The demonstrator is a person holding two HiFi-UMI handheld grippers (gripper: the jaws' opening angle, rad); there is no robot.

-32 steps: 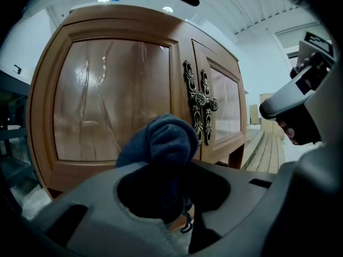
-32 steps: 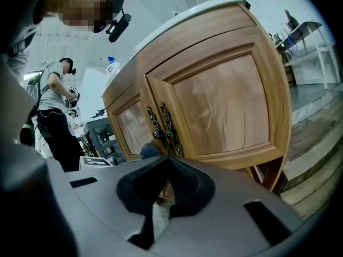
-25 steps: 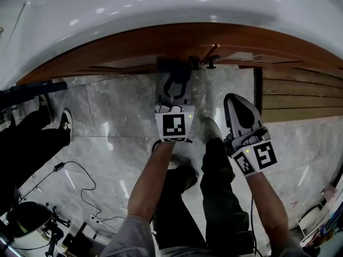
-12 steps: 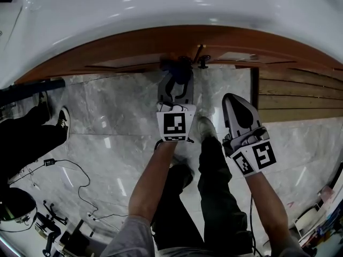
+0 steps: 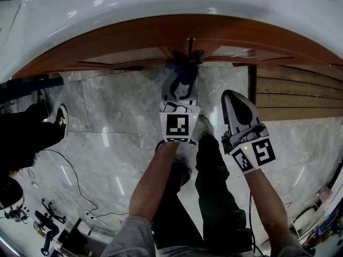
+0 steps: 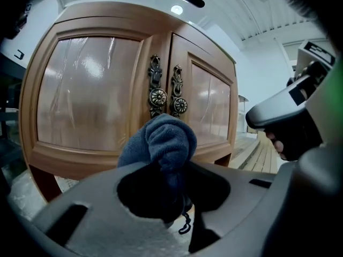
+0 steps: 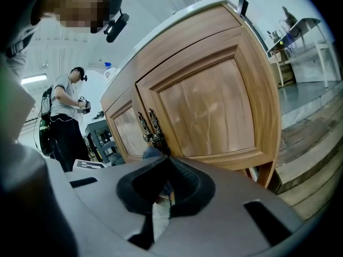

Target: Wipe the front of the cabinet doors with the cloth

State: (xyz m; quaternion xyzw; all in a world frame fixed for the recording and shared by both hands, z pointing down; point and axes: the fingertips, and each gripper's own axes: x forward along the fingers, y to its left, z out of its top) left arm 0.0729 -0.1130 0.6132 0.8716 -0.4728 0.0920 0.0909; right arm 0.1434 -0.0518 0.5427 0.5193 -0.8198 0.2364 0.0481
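While the left tool (image 5: 181,79) clamps a bunched fleecy cloth (image 6: 161,141) near ornate handles (image 6: 165,92), the right tool (image 5: 235,97) is closed.

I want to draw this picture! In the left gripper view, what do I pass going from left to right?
left cabinet door → left door handle → right door handle → right cabinet door → right gripper

Glossy grey marble floor (image 5: 123,116), wooden plank steps (image 5: 298,97) at right, black cables (image 5: 76,182) at left
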